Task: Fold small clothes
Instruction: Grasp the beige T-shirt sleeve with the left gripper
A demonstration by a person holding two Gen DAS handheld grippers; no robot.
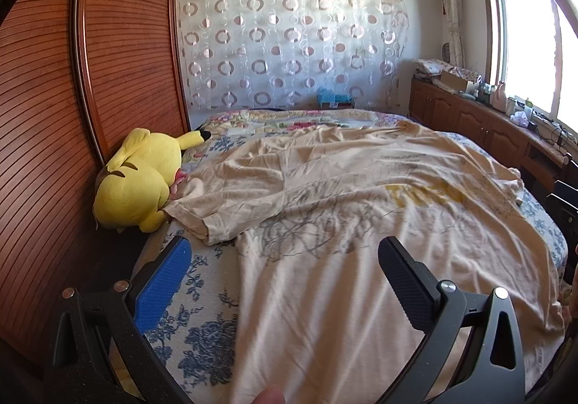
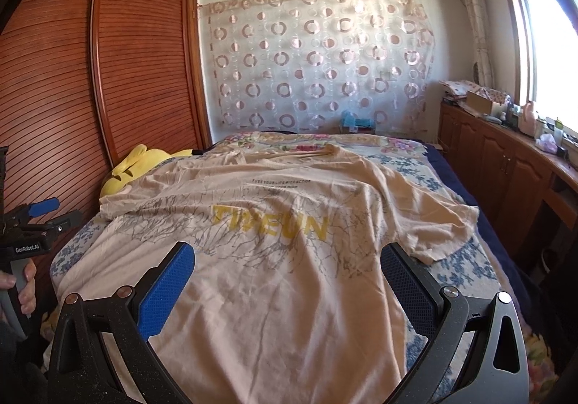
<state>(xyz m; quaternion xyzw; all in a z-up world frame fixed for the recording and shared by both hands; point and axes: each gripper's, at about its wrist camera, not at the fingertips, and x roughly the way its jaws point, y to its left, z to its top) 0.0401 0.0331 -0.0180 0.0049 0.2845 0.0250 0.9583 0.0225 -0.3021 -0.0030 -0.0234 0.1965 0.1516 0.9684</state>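
T-shirt spread out, folding not yet begun

The beige T-shirt [image 2: 267, 223] lies flat and wrinkled across the flowered bed [image 2: 466, 270], one sleeve touching the yellow plush toy [image 1: 141, 180]. The left gripper [image 1: 285, 259] and right gripper [image 2: 289, 266] both hover above its near hem, jaws wide and empty; judging by this, every fold remains

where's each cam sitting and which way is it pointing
Left wrist: on the left gripper, open above the T-shirt near the bed's left edge, facing the curtained far wall; a fingertip shows at the bottom.
Right wrist: on the right gripper, open above the T-shirt, facing the same wall; the left hand holding its gripper shows at left.
Shared: T-shirt, yellow plush toy, wardrobe, window.
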